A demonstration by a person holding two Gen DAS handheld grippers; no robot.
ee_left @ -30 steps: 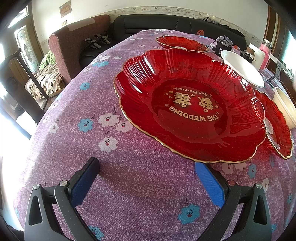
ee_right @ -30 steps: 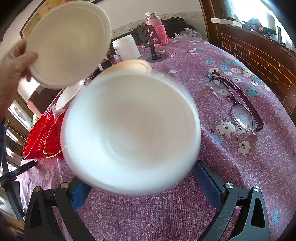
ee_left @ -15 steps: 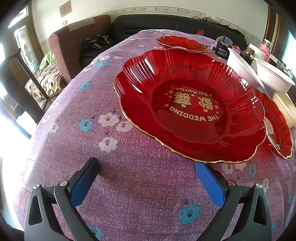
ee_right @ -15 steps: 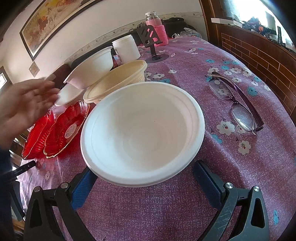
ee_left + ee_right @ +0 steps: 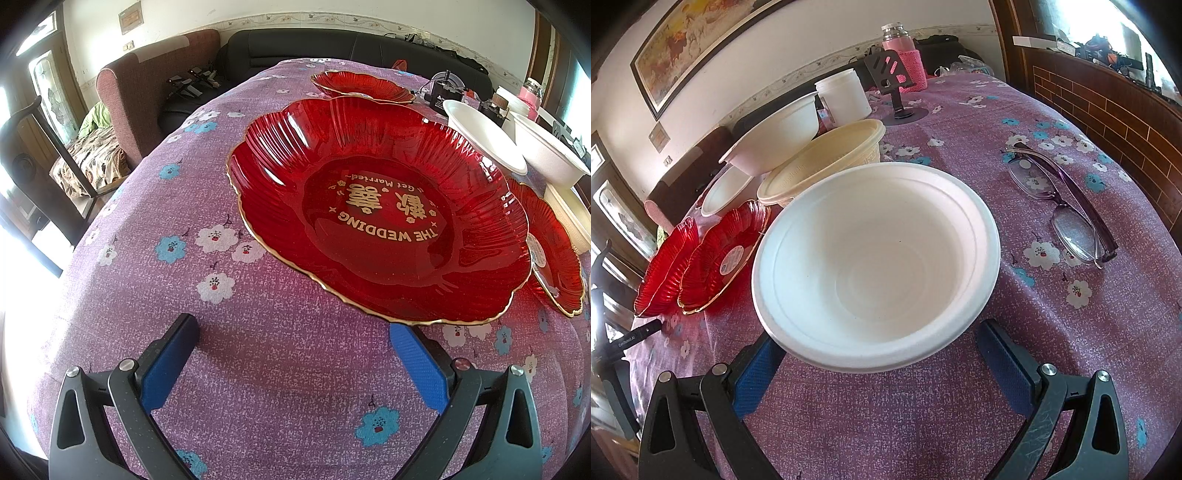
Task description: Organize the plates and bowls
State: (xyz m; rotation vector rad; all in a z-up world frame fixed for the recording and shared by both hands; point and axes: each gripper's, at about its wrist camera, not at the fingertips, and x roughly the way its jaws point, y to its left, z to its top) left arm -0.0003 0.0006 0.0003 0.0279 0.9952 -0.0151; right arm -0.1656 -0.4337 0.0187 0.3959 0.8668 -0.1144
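both grippers' fingers spread: large red plate (image 5: 380, 221), white bowl (image 5: 875, 262).

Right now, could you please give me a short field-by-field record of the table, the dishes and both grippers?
surface: purple floral tablecloth
left gripper: open, empty, just short of the large red plate
right gripper: open, the big white bowl sits between its fingers
other red plates: one behind, one at right
other bowls: cream bowl, white bowl leaning on it
non-dish items: eyeglasses, white jar
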